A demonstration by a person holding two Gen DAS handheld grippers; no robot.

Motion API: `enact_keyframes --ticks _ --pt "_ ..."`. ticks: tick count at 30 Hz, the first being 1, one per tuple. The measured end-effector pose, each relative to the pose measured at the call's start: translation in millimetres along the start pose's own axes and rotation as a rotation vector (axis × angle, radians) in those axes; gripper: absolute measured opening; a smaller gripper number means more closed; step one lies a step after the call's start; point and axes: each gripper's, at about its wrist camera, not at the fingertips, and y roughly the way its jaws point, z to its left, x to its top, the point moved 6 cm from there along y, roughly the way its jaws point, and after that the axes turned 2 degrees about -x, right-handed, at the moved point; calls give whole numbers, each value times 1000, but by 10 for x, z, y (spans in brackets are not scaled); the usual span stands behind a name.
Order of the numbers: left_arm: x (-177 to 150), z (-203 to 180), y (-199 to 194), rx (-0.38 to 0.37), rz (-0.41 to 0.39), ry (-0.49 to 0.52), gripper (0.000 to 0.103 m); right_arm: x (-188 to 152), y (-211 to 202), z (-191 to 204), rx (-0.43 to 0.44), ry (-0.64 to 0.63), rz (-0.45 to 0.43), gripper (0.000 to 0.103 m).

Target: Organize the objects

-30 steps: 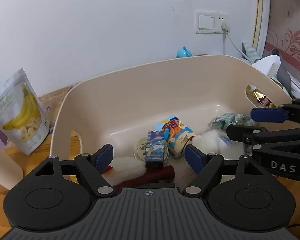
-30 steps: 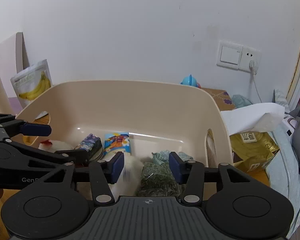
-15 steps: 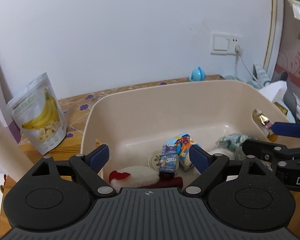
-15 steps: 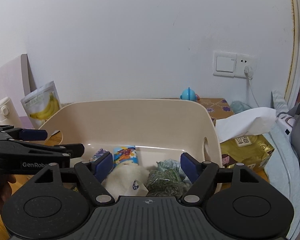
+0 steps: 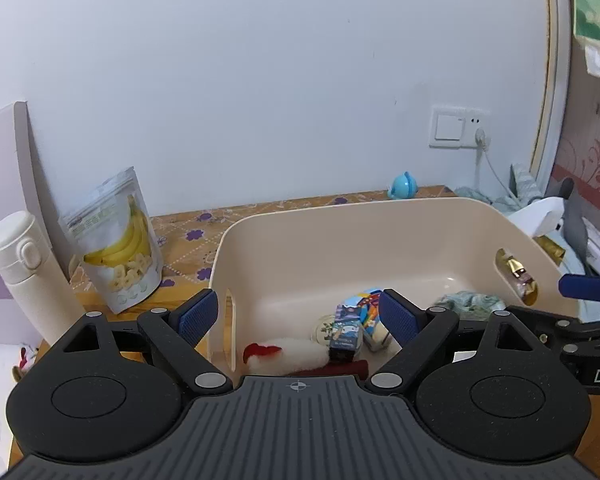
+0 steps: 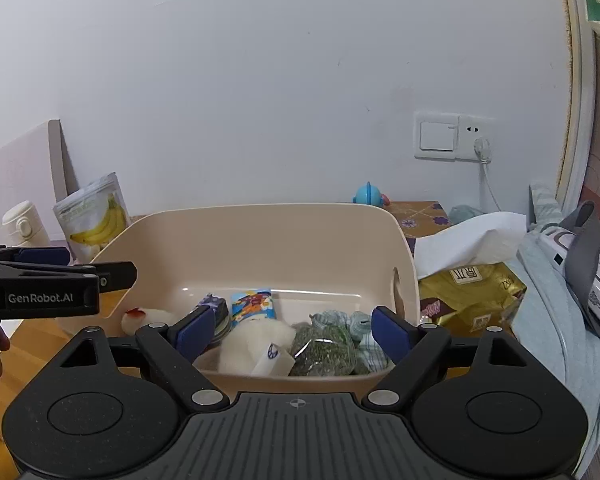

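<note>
Both grippers have pulled back and up from the bin (image 5: 380, 220) over the last second: a second ago the left gripper (image 5: 298, 316) hung low over the near rim with the bin filling its view, and now the whole bin, the banana pouch (image 5: 116, 240) and the flask (image 5: 24, 272) on the table (image 5: 188, 240) to its left are in sight. The right gripper (image 6: 288, 326) has risen in the same way, so that the tissue pack (image 6: 468, 280) right of the bin shows in full. Both pairs of jaws are spread wide and carry nothing. The task's things lie on the bin's floor, toward its near side: at the left a white plush with a red tip (image 5: 284, 354), then a small dark box (image 5: 345, 332) standing before a round tin (image 5: 322, 330), a bright carton (image 6: 253, 305), a second white plush with a tag (image 6: 256, 340), a bag of green stuff (image 6: 326, 346) and a striped cloth (image 6: 360, 324) at the right. I judge the retreat to mean the last drop into the bin is done. What is left outside, pouch, flask and a blue toy (image 6: 368, 194) by the far wall, may be next, or the job may be over; the pictures do not settle which.
</note>
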Motion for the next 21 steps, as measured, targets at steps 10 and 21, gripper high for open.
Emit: enact_keyframes --ticks 10,21 --pt "-87 -2 -327 18 -36 -7 89 -71 -305 -2 -11 0 -14 89" --pt "-205 -68 -710 1 -72 -25 89 -226 -607 6 -14 2 -23 89"
